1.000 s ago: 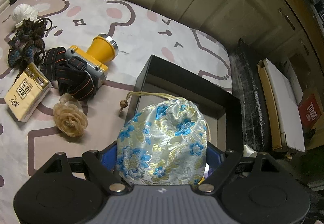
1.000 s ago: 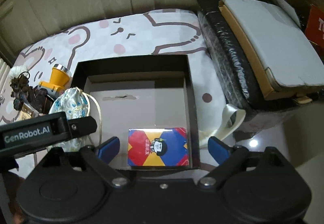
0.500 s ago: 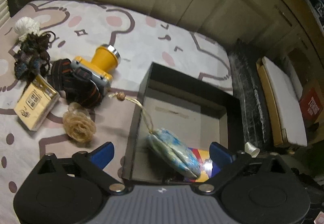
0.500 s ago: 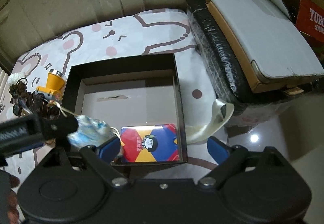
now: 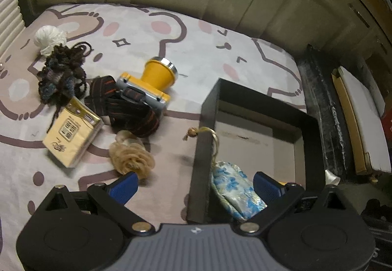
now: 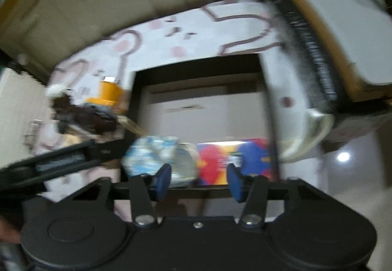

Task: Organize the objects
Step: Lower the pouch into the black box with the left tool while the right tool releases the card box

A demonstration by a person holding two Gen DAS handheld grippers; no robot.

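Observation:
A black open box (image 5: 311, 148) sits on the bed sheet. The blue floral drawstring pouch (image 5: 235, 187) lies inside it against the left wall, its cord (image 5: 213, 138) hanging over the rim. My left gripper (image 5: 193, 187) is open and empty, straddling the box's left wall above the pouch. In the blurred right wrist view the pouch (image 6: 156, 150) lies beside a red, yellow and blue card box (image 6: 235, 160) in the black box (image 6: 201, 67). My right gripper (image 6: 198, 182) is partly open and empty, just in front of the box's near edge.
Left of the box lie a yellow headlamp with dark strap (image 5: 147, 87), a yellow tissue pack (image 5: 71, 136), a beige fabric flower (image 5: 132, 158), a dark yarn bundle (image 5: 61, 74) and a white ball (image 5: 49, 38). A black-wrapped bundle with a white board (image 5: 362, 119) stands to the right.
My left gripper opened and let the pouch drop into the box, then drew back and to the left. My right gripper narrowed its fingers and is moving, so its view is blurred.

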